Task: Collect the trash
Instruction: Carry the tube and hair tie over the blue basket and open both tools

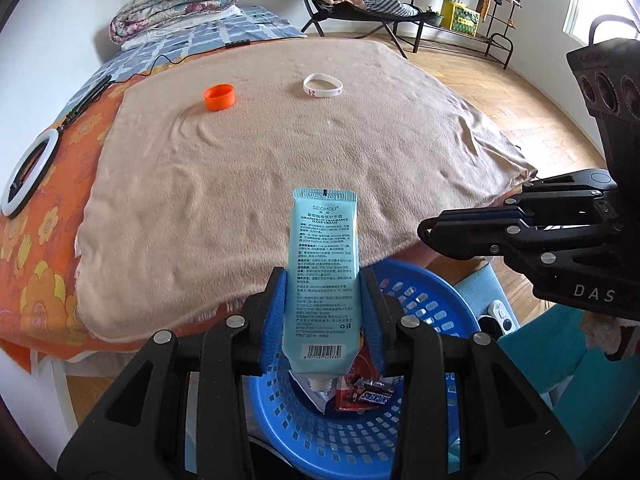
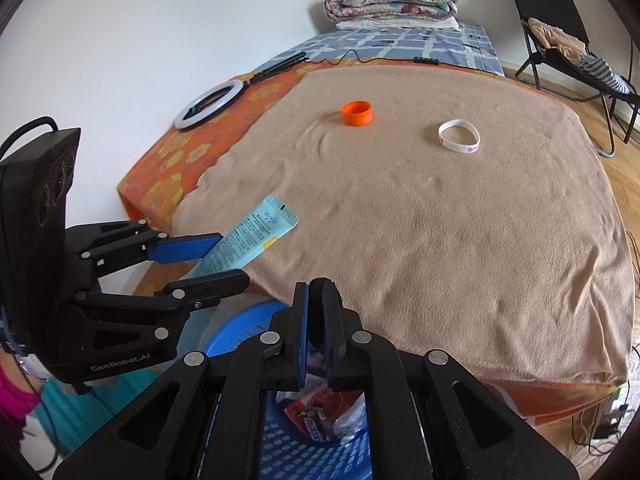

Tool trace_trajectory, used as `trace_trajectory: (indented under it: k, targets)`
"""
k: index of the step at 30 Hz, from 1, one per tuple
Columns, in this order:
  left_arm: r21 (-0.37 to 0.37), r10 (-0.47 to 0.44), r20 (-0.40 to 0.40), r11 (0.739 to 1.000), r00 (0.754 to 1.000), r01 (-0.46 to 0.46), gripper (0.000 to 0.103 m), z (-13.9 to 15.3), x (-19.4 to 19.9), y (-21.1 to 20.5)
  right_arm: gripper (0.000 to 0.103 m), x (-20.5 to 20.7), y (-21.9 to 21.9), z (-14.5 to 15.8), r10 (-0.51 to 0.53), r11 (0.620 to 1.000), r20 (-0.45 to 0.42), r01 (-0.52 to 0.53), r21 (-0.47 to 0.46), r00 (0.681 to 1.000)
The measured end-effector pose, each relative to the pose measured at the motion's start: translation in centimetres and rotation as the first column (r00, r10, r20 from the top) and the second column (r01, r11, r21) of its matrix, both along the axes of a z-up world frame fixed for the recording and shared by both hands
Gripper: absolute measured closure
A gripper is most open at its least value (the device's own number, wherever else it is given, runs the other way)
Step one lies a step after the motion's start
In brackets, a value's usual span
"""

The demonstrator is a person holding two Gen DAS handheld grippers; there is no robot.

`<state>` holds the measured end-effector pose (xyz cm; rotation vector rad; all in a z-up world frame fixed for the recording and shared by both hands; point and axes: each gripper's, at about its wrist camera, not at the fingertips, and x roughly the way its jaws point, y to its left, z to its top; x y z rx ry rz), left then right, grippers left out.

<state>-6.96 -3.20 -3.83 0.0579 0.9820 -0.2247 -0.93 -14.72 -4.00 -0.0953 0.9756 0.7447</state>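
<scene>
My left gripper [image 1: 324, 284] is shut on a light blue hand cream tube [image 1: 322, 280], held over the blue plastic basket [image 1: 432, 300] beside the bed; the tube also shows in the right wrist view [image 2: 248, 240]. The basket [image 2: 240, 336] holds a Snickers wrapper [image 1: 374, 396] and other wrappers. My right gripper [image 2: 316, 308] is shut on a small black object [image 2: 325, 285] above the basket. An orange cap [image 1: 219, 97] and a white wristband [image 1: 322, 85] lie on the beige blanket [image 1: 280, 160] farther back.
A ring light [image 1: 28, 176] lies at the bed's left edge on the orange floral sheet. Folded quilts [image 1: 176, 4] sit at the far end. A black folding chair [image 1: 352, 0] and a clothes rack [image 1: 480, 0] stand on the wooden floor.
</scene>
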Motion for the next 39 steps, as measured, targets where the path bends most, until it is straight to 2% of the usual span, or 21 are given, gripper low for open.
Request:
trace_trajectory:
  k: [10,17,39]
  targets:
    - [-0.003,-0.014,-0.085,1.0,0.996,0.013,0.067,-3.9,-2.7,-0.9,0.098,-4.1,-0.4,-4.1,0.045,0.997,-0.076,-0.049,-0.06,0.996]
    - [0.019,-0.019,-0.137,1.0,0.99,0.022,0.067,-6.4,-3.6,-1.3,0.098,-5.0,-1.3,-6.8,0.035,0.994,-0.124,-0.047,-0.096,0.992]
    - [0.044,-0.011,-0.203,0.999,0.979,0.02,0.066,-8.6,-3.3,-1.1,0.098,-6.0,-0.9,-10.3,0.045,0.986,-0.185,-0.074,-0.152,0.982]
